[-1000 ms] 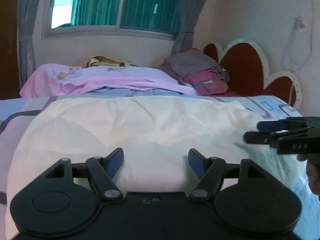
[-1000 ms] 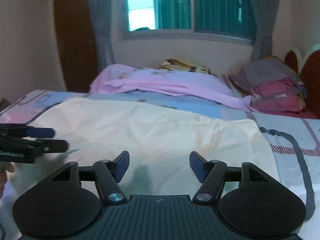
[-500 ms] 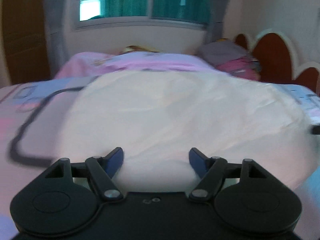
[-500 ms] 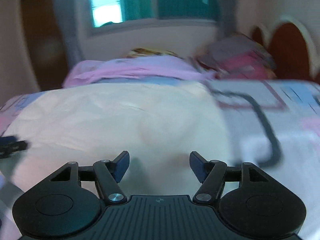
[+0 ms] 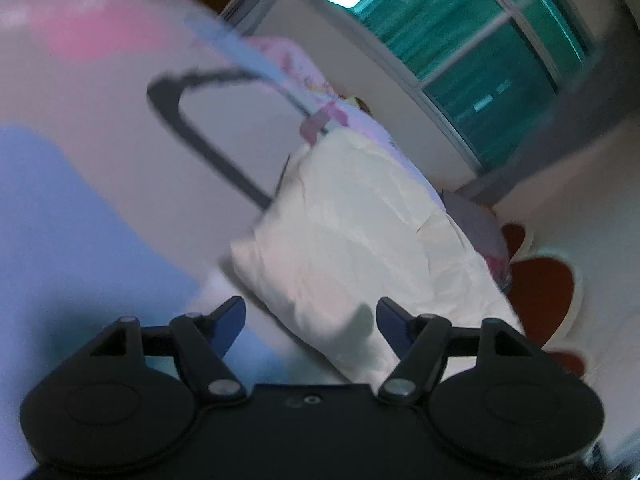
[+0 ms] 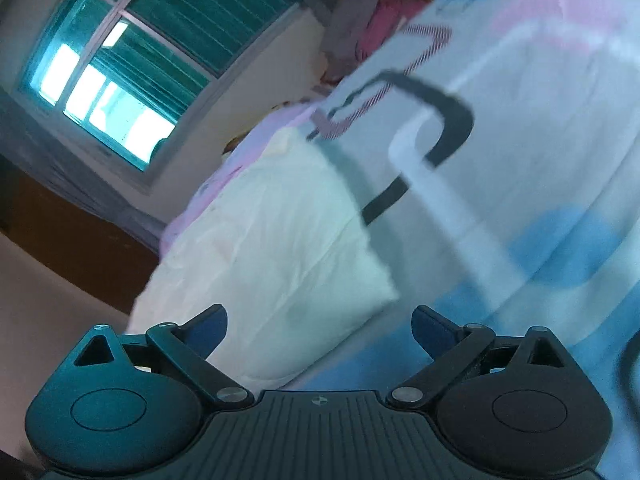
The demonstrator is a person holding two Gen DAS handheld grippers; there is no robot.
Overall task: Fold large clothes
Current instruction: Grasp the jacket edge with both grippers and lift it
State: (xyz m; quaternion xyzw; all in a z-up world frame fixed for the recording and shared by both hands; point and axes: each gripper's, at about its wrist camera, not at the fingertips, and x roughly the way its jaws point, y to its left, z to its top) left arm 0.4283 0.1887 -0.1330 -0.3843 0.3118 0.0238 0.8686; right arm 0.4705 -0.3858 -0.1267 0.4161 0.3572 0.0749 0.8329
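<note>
Our left gripper sits rolled over the near left corner of the cream cloth, its blue fingers apart and easing inward, with the corner lying between them but pinched by neither. Our right gripper is rolled the opposite way at the near right corner of the same cloth, its jaws spreading wide and gripping nothing, the corner lying just ahead of the gap. We see the cloth spread flat on the patterned bed sheet, reaching from our fingers back toward a pink blanket. Only the left view shows the red scalloped headboard at the far side; only the right view shows the stack of folded clothes beyond the sheet and the brown door beside the window. The window closes both views at the back. A second ago both cameras sat level and central over the cloth, each catching the other gripper at its edge; now each has swung out to its own corner, tilted hard, and neither sees its partner. The right jaws then stood noticeably narrower.
</note>
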